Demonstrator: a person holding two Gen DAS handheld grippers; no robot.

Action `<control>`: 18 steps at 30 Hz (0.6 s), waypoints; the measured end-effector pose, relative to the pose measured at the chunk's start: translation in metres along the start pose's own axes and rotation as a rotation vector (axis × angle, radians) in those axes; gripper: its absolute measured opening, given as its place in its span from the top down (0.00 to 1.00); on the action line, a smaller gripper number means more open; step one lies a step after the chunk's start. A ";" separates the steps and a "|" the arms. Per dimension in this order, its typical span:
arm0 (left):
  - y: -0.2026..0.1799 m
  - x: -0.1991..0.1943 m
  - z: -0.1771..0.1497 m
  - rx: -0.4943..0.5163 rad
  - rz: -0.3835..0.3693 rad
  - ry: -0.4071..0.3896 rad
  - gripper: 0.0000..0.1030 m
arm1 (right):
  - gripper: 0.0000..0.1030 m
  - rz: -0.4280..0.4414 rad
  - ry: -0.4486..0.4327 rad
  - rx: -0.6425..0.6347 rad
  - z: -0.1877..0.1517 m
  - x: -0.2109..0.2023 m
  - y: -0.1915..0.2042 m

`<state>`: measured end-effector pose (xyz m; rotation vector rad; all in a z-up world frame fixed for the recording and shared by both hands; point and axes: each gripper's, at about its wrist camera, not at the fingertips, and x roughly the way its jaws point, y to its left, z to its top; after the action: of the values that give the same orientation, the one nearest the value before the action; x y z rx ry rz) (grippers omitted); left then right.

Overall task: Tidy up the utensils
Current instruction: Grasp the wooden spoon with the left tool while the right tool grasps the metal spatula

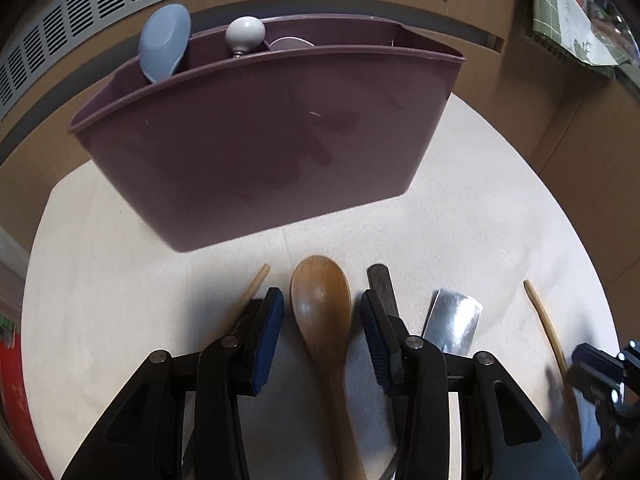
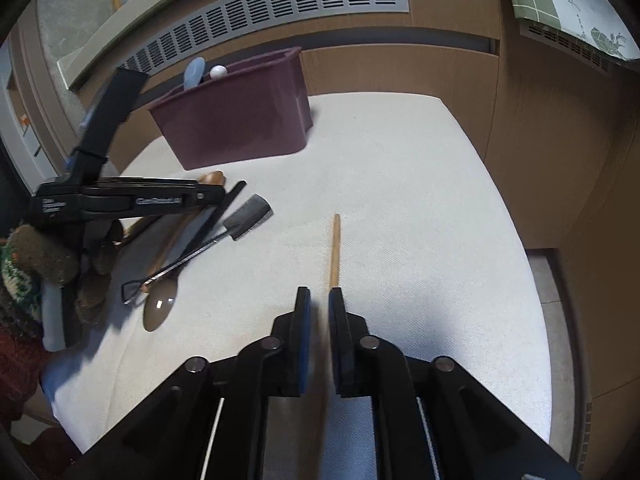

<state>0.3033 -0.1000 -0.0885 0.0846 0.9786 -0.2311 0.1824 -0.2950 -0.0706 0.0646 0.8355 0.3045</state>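
Note:
My left gripper stands open over the cloth, and the bowl of a wooden spoon lies between its blue pads with a gap on each side. A chopstick lies just left of it and a dark flat handle just right. Behind stands a purple utensil caddy holding a pale blue spoon and a white-knobbed tool. My right gripper is open by a narrow gap, and a second chopstick runs out from between its fingers and lies on the cloth.
A metal spatula with a wire handle and a brown spoon lie left of the right gripper. The white cloth covers a table ending at wooden panels. A slotted vent runs behind the caddy. A knitted sleeve shows at far left.

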 end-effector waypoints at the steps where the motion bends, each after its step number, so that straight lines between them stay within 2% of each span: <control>1: 0.001 0.000 -0.001 0.003 0.000 -0.005 0.68 | 0.83 0.010 -0.011 -0.003 0.001 -0.002 0.002; 2: 0.002 -0.002 -0.003 0.010 0.002 -0.011 0.70 | 0.79 0.020 -0.018 -0.008 0.003 -0.003 0.005; 9: 0.023 -0.028 -0.043 0.017 0.014 -0.022 0.70 | 0.77 0.125 0.022 -0.001 0.016 0.013 0.033; 12: 0.040 -0.042 -0.065 -0.026 0.000 -0.019 0.70 | 0.77 0.111 0.042 -0.024 0.025 0.032 0.054; 18: 0.060 -0.061 -0.090 -0.100 -0.041 -0.019 0.70 | 0.77 0.050 0.068 -0.116 0.044 0.063 0.090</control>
<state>0.2117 -0.0169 -0.0899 -0.0295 0.9717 -0.2199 0.2329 -0.1876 -0.0700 -0.0333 0.8832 0.4033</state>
